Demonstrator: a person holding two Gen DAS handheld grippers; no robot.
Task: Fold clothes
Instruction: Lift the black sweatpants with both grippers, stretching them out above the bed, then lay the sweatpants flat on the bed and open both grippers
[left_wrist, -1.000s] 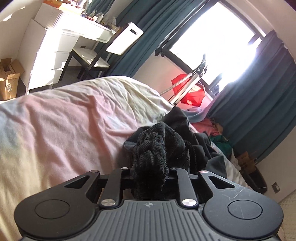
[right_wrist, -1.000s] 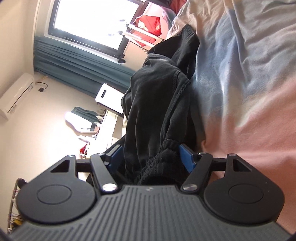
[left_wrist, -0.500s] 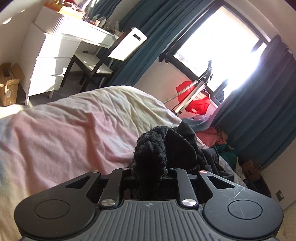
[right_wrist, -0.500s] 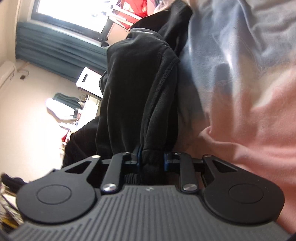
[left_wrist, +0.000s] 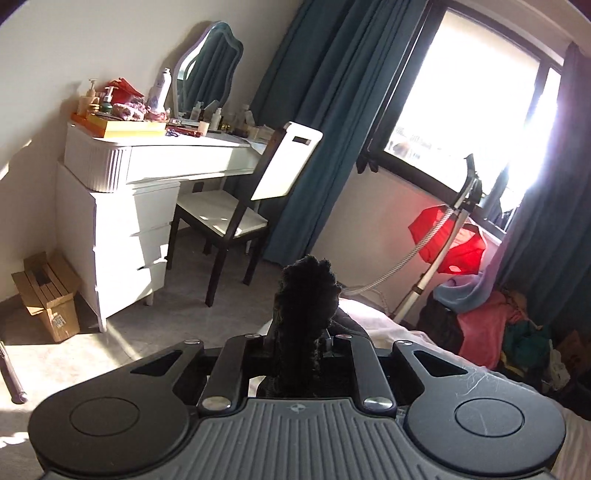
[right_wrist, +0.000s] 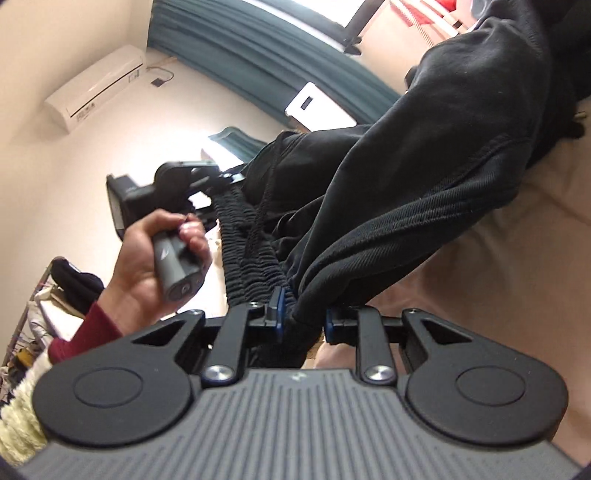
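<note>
Both tongs are pinching the black trousers (right_wrist: 424, 177): the left gripper (left_wrist: 295, 343) clamps a bunch of the ribbed waistband (right_wrist: 243, 251), and the right gripper (right_wrist: 301, 319) grips the waistband's other end with the cloth pressed between its jaws. Between them the waistband hangs stretched above the bed (right_wrist: 524, 258) — the legs trail down onto it. Folding looks barely begun — the garment is only lifted, with no crease made yet; laying flat and folding remain.

Home bedroom: bed (left_wrist: 399, 328), white dressing table (left_wrist: 155, 162) with mirror (left_wrist: 210, 66) and bottles, chair (left_wrist: 255, 199), teal curtains (left_wrist: 325, 110), wall air conditioner (right_wrist: 96, 86).
</note>
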